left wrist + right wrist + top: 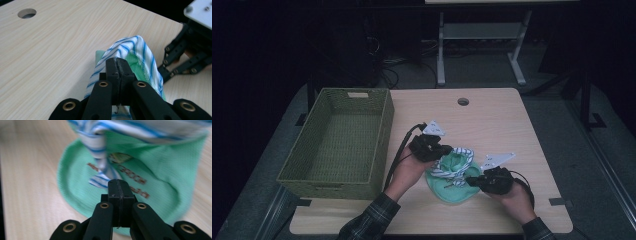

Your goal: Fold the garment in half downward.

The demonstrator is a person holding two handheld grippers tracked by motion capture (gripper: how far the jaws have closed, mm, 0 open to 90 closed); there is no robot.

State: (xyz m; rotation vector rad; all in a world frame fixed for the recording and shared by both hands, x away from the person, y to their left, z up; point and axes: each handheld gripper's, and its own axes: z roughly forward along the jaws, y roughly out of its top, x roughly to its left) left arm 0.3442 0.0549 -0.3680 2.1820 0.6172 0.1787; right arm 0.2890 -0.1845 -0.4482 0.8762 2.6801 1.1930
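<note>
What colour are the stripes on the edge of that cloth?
Blue stripes on white, along the edge of the green cloth. The left gripper view shows them best.

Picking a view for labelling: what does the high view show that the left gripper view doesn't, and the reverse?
High view alone: the green woven basket at the table's left, both hands and plaid sleeves, the floor beyond. Left gripper view alone: the left claw shut on the cloth, seen close. Both: green cloth with blue-striped trim, wooden table, its round hole, right claw.
</note>
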